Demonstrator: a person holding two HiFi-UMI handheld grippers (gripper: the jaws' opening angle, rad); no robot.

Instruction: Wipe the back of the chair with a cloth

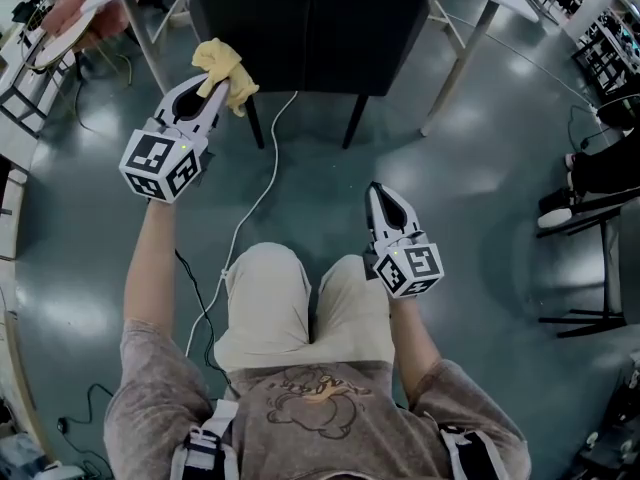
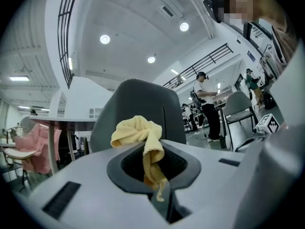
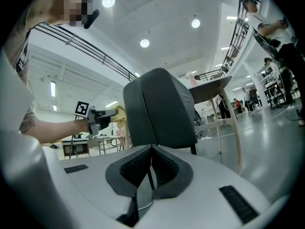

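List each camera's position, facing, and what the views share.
Head view: on the person's head, looking steeply down at their legs, forearms, the left claw pinching the yellow cloth, the shut right claw, the dark chair.
Left gripper view: rides the left claw, looking up along its jaws at cloth and chair.
Right gripper view: rides the right claw, facing the chair; left forearm shows.
Shared: chair and cloth, all three.

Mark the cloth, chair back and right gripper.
cloth (image 2: 138, 130): left gripper view, the bunched top above the jaws.
chair back (image 3: 162, 109): right gripper view, middle of the dark panel.
right gripper (image 1: 377, 191): head view, at its closed fingertips.
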